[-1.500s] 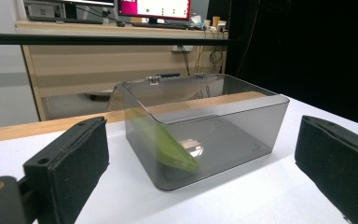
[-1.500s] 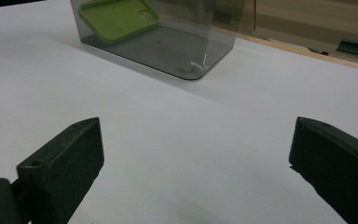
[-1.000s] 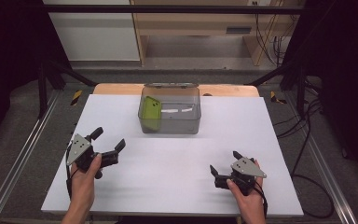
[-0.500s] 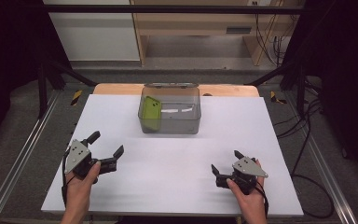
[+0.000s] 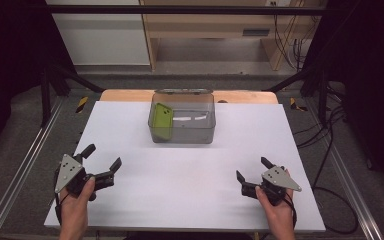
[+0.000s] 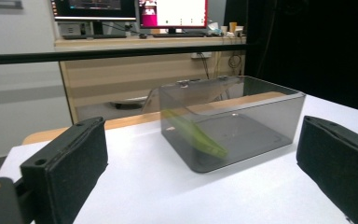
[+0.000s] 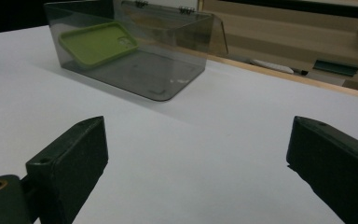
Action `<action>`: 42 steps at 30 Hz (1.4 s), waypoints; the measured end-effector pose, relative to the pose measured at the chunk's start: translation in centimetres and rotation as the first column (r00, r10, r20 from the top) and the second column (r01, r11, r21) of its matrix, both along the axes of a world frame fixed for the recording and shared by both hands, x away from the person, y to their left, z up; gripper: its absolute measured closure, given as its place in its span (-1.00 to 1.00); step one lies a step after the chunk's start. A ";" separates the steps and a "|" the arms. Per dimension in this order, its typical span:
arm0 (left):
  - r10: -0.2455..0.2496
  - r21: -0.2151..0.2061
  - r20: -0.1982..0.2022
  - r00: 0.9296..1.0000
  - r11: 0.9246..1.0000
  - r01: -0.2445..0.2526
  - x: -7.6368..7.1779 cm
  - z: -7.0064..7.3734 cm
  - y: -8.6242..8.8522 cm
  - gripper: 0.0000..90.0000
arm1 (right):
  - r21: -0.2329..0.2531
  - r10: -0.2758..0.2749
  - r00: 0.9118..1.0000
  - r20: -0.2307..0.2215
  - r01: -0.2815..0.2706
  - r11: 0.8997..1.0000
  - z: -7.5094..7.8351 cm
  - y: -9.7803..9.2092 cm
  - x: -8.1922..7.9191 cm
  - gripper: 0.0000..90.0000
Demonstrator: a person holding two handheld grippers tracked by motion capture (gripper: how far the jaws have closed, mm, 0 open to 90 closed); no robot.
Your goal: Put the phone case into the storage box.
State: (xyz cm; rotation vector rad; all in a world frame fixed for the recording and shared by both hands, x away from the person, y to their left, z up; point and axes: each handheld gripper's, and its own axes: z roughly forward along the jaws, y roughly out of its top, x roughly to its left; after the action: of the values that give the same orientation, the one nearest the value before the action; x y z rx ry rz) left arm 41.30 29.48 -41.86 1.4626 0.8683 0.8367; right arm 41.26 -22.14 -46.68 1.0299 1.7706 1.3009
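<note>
Both hand-held grippers, left (image 5: 101, 159) & right (image 5: 251, 168), gaping wide, empty on table (image 5: 190, 165); green case (image 5: 162, 121) leans in box (image 5: 183, 117), upright for grabbing.

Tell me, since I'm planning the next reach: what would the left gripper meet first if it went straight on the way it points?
Probably the clear box with the green phone case leaning inside; the left gripper is open and only bare table lies between.

A white rectangular table top (image 5: 190, 200) stood on a grey carpeted floor (image 5: 25, 130). Behind it was a light wooden bench (image 5: 205, 30) beside a white cabinet (image 5: 97, 37). Two lit monitors (image 6: 130, 10) sat on a desk. Black cables (image 5: 330, 145) trailed at the right.
</note>
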 end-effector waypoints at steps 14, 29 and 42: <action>0.047 -0.031 0.014 0.999 0.998 -0.047 -0.6 0.1 2.7 -0.95 | 0.018 -0.040 0.998 0.040 0.039 0.999 0.8 -3.1 0.2 -0.88; 0.052 -0.057 0.001 0.999 0.997 -0.052 -0.8 -1.5 4.0 -0.93 | 0.060 -0.061 0.997 0.039 0.059 0.996 0.7 -5.5 0.3 -0.89; -0.003 -0.052 -0.016 1.000 0.999 0.002 -0.9 -2.8 3.4 -0.93 | 0.089 -0.049 0.999 0.019 0.047 0.995 0.2 -6.1 0.3 -0.89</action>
State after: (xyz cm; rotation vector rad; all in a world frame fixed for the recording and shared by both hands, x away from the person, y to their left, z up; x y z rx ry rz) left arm 40.43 32.85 -44.68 1.4267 0.8941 0.7956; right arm 41.52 -28.24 -46.52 1.0964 1.6755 1.3659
